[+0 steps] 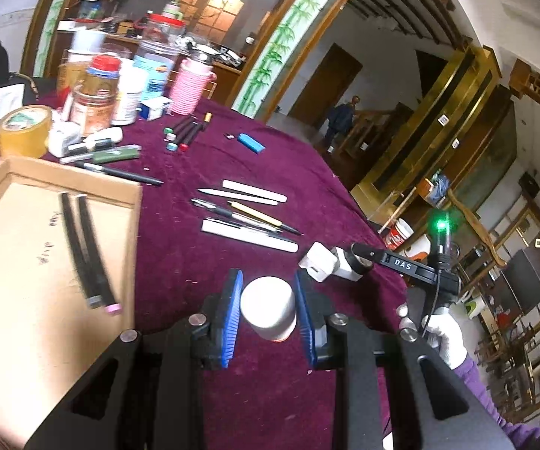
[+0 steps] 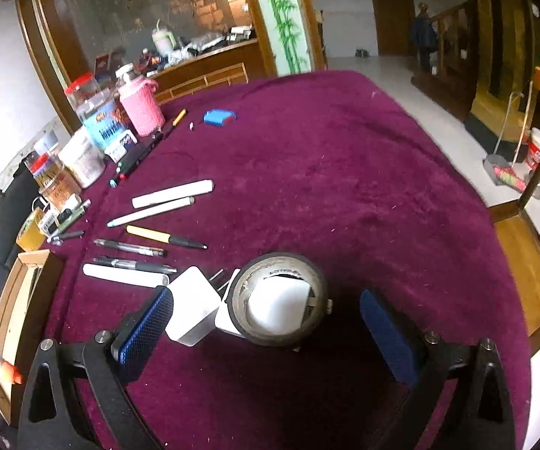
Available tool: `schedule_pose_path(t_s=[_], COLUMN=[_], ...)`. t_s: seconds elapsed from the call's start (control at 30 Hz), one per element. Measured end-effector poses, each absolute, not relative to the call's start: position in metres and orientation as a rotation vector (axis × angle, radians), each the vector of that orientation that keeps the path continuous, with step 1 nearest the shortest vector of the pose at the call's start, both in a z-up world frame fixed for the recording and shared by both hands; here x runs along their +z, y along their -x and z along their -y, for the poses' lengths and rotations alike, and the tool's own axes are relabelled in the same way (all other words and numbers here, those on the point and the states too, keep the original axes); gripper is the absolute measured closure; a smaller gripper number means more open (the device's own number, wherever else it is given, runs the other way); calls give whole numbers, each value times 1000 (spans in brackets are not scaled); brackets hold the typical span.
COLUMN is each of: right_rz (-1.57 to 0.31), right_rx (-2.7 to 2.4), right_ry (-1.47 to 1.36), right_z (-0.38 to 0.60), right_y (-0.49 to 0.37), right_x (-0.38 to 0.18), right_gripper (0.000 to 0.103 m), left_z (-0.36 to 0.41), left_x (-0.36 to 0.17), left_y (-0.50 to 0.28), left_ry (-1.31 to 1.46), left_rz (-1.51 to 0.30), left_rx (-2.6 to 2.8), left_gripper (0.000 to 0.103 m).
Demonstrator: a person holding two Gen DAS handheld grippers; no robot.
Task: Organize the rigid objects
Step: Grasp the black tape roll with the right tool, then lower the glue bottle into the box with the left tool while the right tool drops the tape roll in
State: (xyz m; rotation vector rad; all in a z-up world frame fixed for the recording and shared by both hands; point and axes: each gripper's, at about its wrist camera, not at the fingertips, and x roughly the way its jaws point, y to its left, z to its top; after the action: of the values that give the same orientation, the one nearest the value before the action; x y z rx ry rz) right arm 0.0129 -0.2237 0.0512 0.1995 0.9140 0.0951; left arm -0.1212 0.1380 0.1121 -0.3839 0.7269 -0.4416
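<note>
Both fisheye views are moderately lit by soft daylight, brightest along the pale floor at the upper right. Straight lines bow strongly toward black, vignetted corners. A green lamp [image 1: 441, 226] flares at right, and the left edges smear with slight motion blur.

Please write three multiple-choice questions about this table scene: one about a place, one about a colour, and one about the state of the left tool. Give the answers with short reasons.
1. Where do the two black sticks lie?
A. In the cardboard box
B. Beside the lighter
C. Inside the pink jar

2. What colour is the lighter on the cloth?
A. Red
B. Blue
C. Green

3. What is the state of the left tool?
A. Open, with nothing between the pads
B. Shut on a pen
C. Shut on the white cylinder

Answers:
1 A, the sticks rest on the box floor, side by side.
2 B, its body is plainly blue.
3 C, both blue pads press the cylinder's sides.
</note>
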Motion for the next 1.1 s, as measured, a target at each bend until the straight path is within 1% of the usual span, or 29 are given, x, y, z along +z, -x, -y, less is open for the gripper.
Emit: schedule_pose_path(t_s=[0.03, 0.07, 0.1, 0.17, 0.33, 0.5, 0.73, 0.9, 1.1], right_rz=[-927, -937, -953, -944, -905, -870, -887, -911, -935], right_rx=[79, 72, 55, 49, 53, 162, 411, 549, 687], right_ry=[-192, -186, -189, -253, -263, -244, -185, -116, -45], right_z=[223, 221, 222, 231, 233, 199, 89, 4, -84], right_y=[-17, -20, -22, -18, 0, 11, 13, 13, 16], right_x=[46, 42, 38, 39, 56, 83, 98, 97, 95], right_gripper=[2, 11, 35, 39, 39, 39, 39, 38, 38], left_z=[-143, -149, -155, -170, -209, -258, -314, -326, -332], left_x=[111, 111, 111, 114, 125, 127, 96, 75, 63], left_y=[123, 125, 126, 130, 137, 129, 101, 71, 29], left_ry=[389, 399, 407, 421, 438, 409, 427, 414, 430], left_rz=[-726, -725, -723, -711, -680, -709, -843, -929, -994], left_rx=[-431, -421, -412, -384, -327, -205, -112, -105, -131], left_gripper=[76, 76, 76, 76, 76, 76, 76, 76, 76])
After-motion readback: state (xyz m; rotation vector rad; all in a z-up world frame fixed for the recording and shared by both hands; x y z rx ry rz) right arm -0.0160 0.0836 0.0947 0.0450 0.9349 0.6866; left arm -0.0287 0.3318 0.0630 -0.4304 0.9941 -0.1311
